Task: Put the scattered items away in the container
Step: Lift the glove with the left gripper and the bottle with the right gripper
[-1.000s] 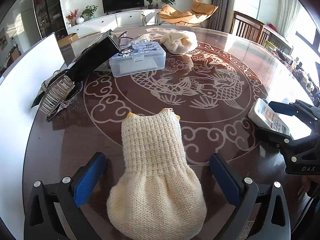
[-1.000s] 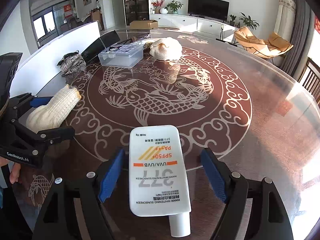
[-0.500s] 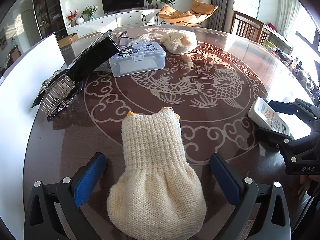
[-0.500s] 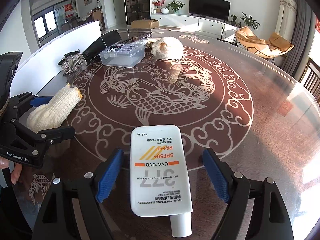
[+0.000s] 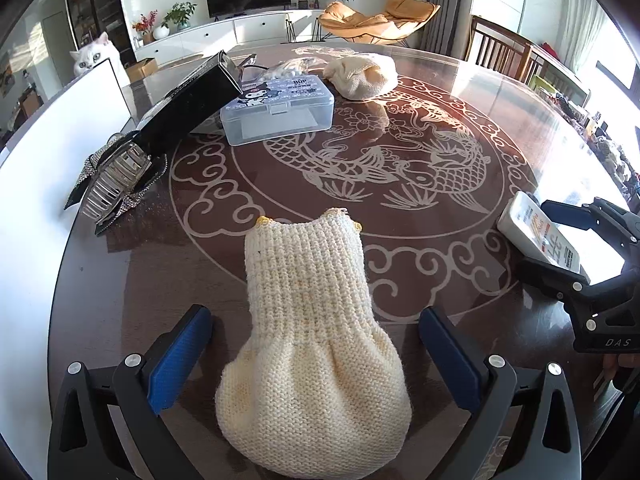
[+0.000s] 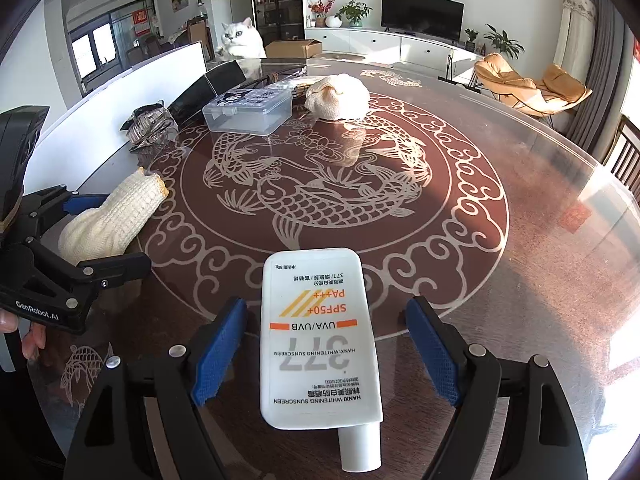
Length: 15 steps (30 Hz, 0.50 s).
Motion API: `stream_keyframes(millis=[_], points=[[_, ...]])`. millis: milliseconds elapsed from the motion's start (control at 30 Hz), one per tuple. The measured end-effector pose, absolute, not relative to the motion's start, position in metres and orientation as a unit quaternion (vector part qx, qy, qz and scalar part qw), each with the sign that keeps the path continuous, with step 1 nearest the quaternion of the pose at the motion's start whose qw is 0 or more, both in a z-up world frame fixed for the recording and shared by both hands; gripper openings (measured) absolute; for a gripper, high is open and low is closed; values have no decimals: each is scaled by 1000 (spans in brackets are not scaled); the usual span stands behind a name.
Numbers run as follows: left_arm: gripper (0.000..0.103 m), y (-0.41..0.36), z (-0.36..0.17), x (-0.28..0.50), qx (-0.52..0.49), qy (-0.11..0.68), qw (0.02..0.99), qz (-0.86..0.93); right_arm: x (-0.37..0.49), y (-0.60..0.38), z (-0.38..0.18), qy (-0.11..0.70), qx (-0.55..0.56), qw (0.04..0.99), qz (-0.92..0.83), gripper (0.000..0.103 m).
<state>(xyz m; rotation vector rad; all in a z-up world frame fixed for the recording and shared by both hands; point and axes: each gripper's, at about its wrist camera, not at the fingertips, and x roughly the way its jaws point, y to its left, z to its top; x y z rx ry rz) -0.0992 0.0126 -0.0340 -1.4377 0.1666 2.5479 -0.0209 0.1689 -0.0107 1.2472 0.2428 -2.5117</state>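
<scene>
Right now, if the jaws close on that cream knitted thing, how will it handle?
The knitted piece looks soft and loosely bunched, so it will probably squash and droop. The yarn should grip the blue pads well. It seems light, lying flat on the table.

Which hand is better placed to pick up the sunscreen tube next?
Right. The right tongs already straddle the sunscreen tube, open, pads clear on both sides. The left tongs are open around the knitted sock, and the tube lies far off to their right.
</scene>
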Motion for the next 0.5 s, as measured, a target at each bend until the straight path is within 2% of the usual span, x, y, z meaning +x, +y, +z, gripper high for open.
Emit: stream_keyframes(millis=[267,300,333,367,400,433,500], points=[[103,14,-33,-97,-503,60,105,856,-11,181,-9,72,438,160,-882,80],[99,15,-32,-93,-495,63,110,860,-11,182,-8,71,437,158,-883,74],[86,15,-30,-88,-485,65,117,864,-9,182,-7,74,433,158,-884,53],[78,17,-28,-83,-477,67,124,867,-8,182,-6,79,432,154,-885,52],[59,18,-26,-80,-473,68,130,869,-7,184,-5,75,434,155,-884,52],[49,18,-23,-78,-472,68,135,868,-6,186,-5,69,437,155,-884,52],[43,15,-20,-75,-474,49,145,867,-3,189,-2,57,440,150,-884,52]])
